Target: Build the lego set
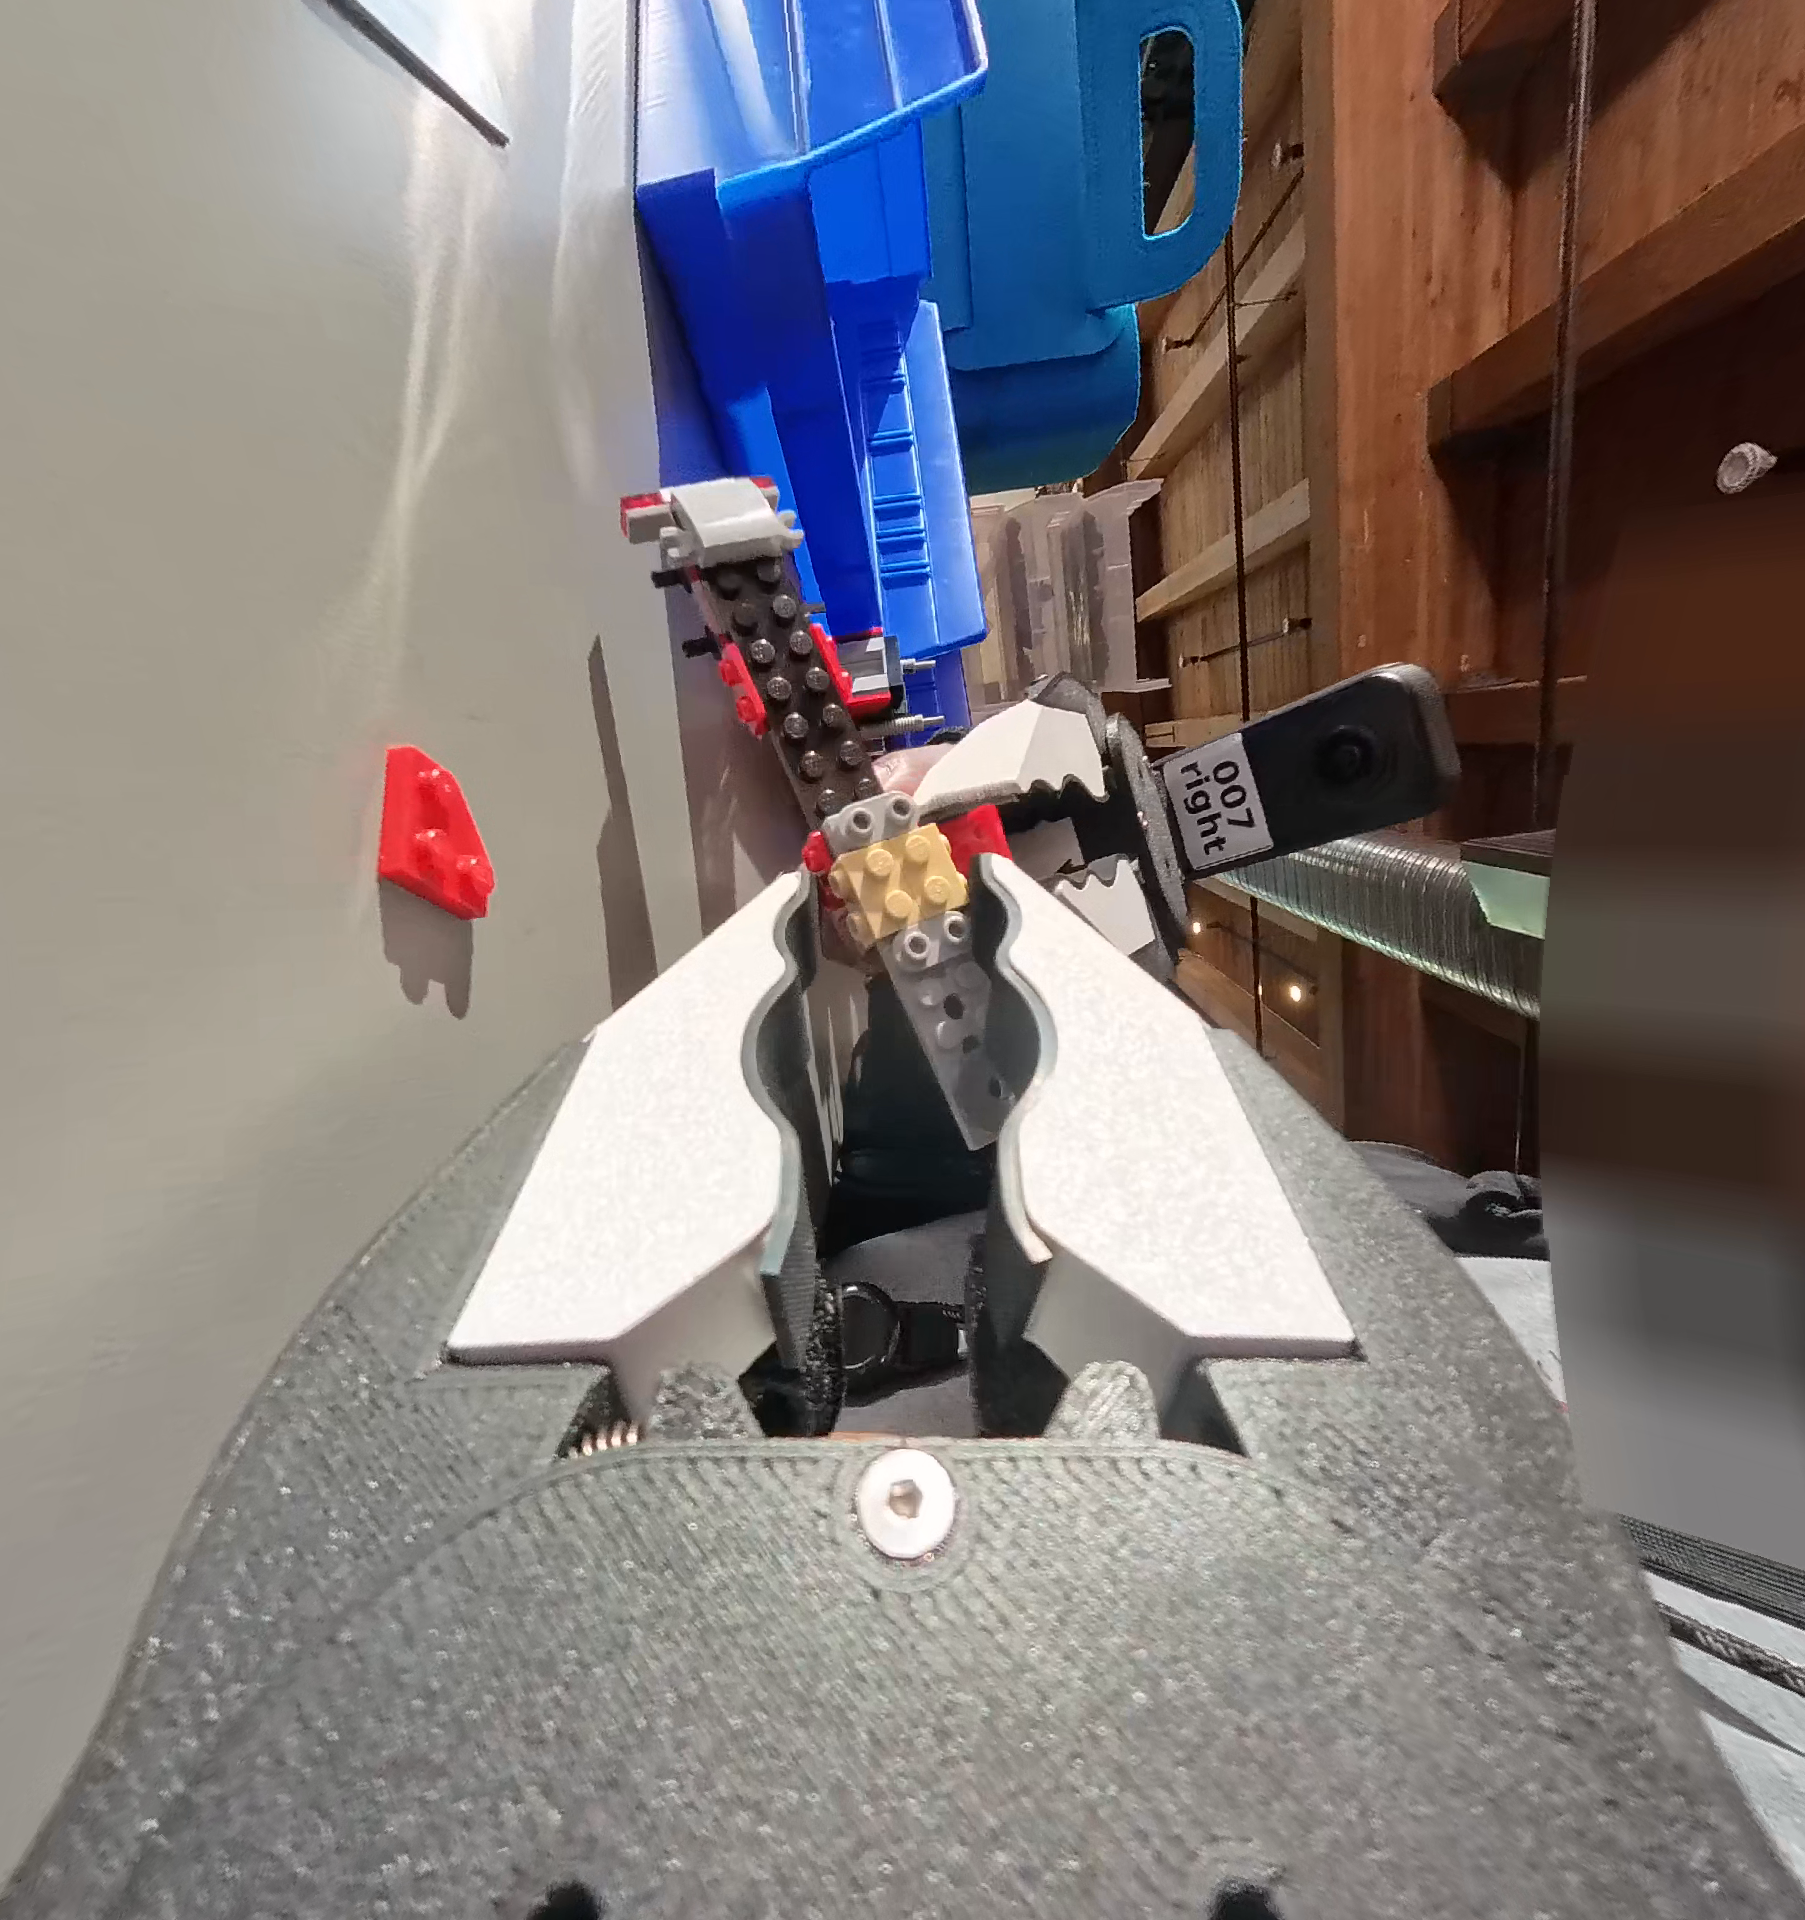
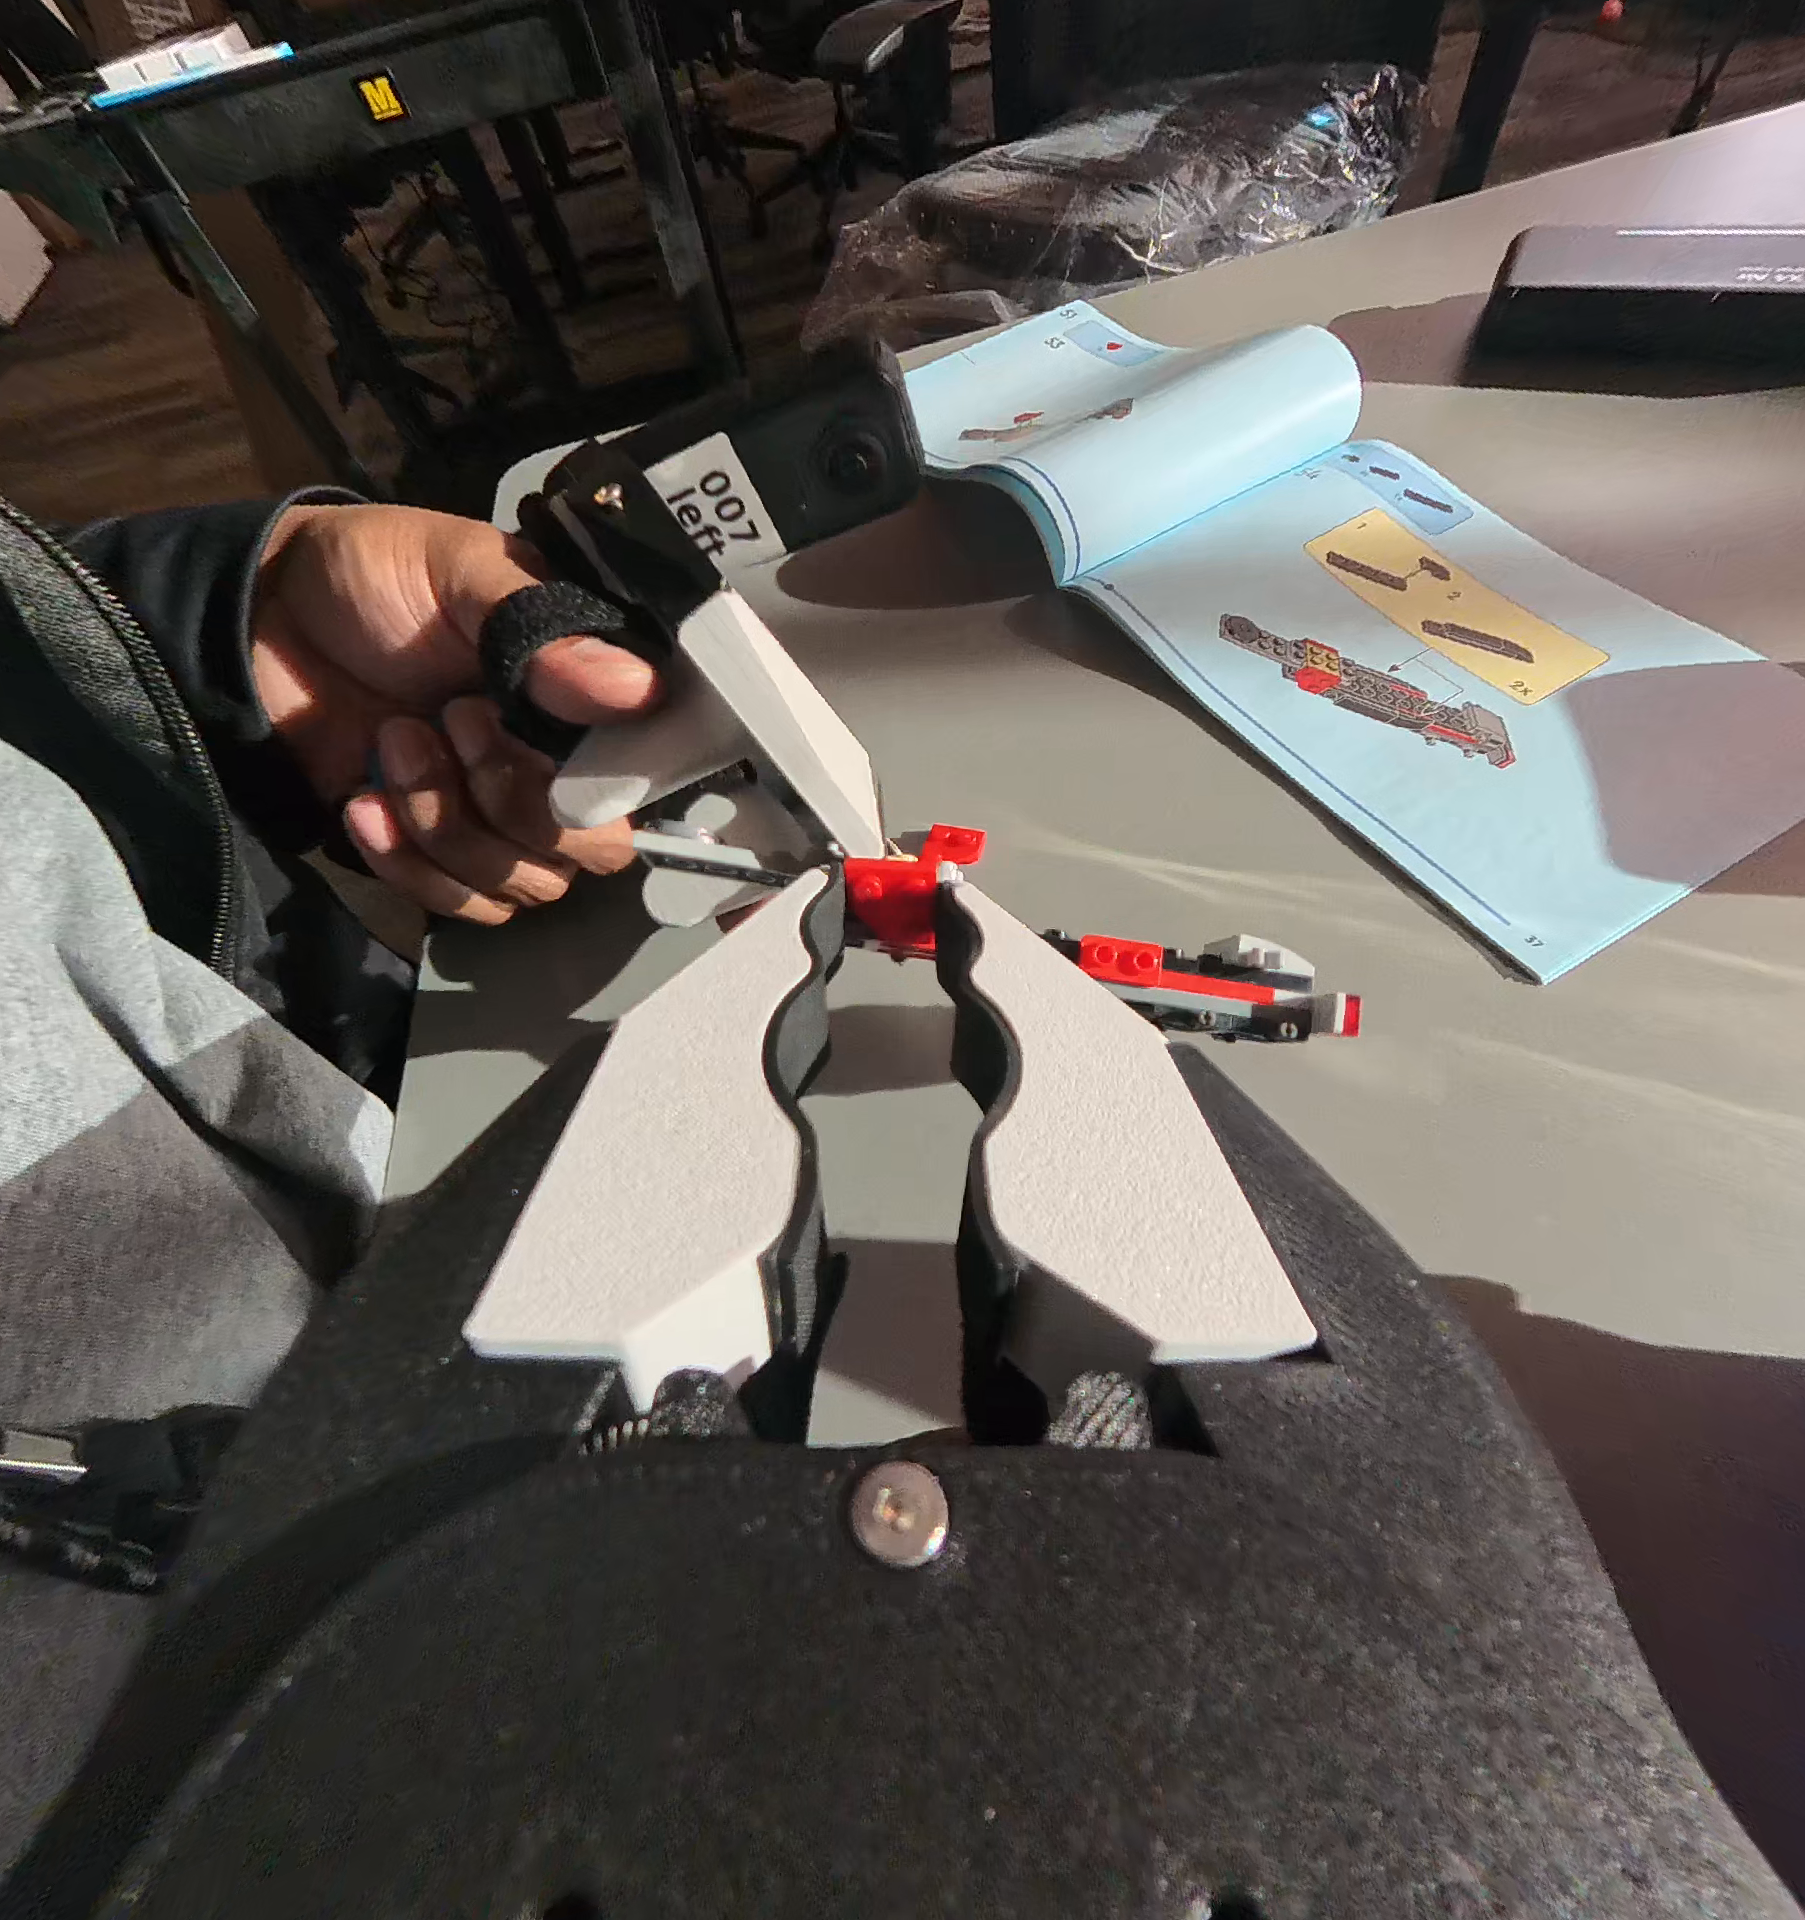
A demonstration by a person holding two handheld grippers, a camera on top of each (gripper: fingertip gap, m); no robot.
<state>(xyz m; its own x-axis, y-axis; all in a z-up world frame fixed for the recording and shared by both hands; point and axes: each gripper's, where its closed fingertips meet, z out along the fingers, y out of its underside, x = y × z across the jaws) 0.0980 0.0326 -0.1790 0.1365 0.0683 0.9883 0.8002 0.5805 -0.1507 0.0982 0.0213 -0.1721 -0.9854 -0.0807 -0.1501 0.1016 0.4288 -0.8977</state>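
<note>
The lego model (image 1: 799, 696) is a long dark studded plate with red, grey and tan parts. My left gripper (image 1: 896, 878) is shut on its grey and tan end and holds it off the grey table (image 1: 254, 623). In the right wrist view my right gripper (image 2: 887, 883) is shut on a red section (image 2: 890, 896) of the same model (image 2: 1215, 977), whose far end sticks out to the right above the table (image 2: 1189, 1195). The two grippers meet tip to tip; the left gripper (image 2: 773, 727) is held by a hand (image 2: 410, 665). The right gripper (image 1: 1023, 779) shows behind the model.
A loose red wedge plate (image 1: 436, 831) lies on the table. Blue bins (image 1: 846, 312) stand behind the model. An open instruction booklet (image 2: 1293, 623) lies at the right, with a black box (image 2: 1687, 281) beyond it. A person's grey sleeve (image 2: 98, 1039) is at the left. The tips of both grippers are at nearly the same place.
</note>
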